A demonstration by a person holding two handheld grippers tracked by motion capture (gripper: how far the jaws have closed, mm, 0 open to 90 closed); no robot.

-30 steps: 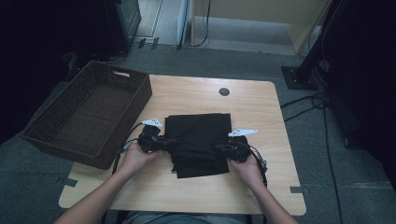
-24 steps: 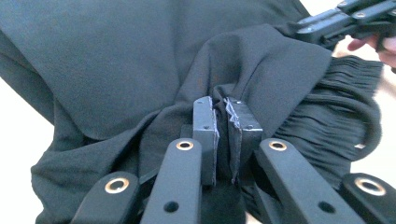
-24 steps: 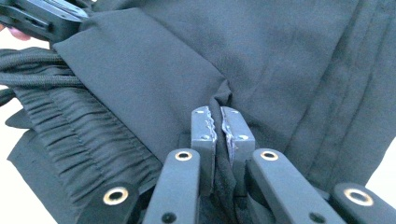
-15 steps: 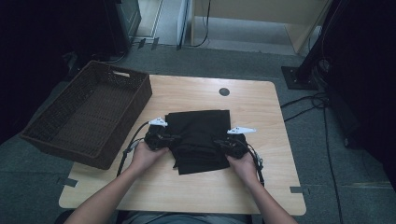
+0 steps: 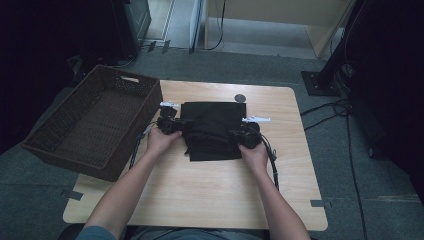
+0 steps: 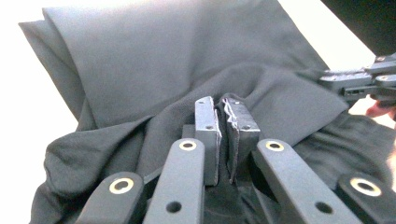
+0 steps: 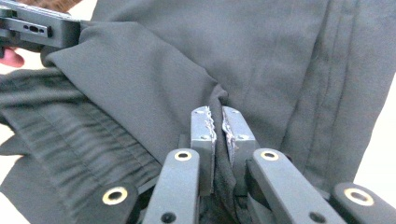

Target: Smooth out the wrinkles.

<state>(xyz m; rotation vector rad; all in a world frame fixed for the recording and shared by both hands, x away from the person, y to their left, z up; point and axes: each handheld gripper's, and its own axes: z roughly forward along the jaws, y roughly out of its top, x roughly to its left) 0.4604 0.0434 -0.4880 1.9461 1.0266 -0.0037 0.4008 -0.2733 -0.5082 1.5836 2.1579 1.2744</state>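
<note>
Since the earlier frames both my hands had carried the black garment (image 5: 210,130)'s near fold away from me over its flat half, left gripper (image 6: 223,122) and right gripper (image 7: 217,128) each clamped on cloth between its jaws, keeping the fold square.

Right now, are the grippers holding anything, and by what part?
Both hold the black garment. The left gripper pinches a fold at its left side; the right gripper pinches a fold at its right side, over the wooden table.
</note>
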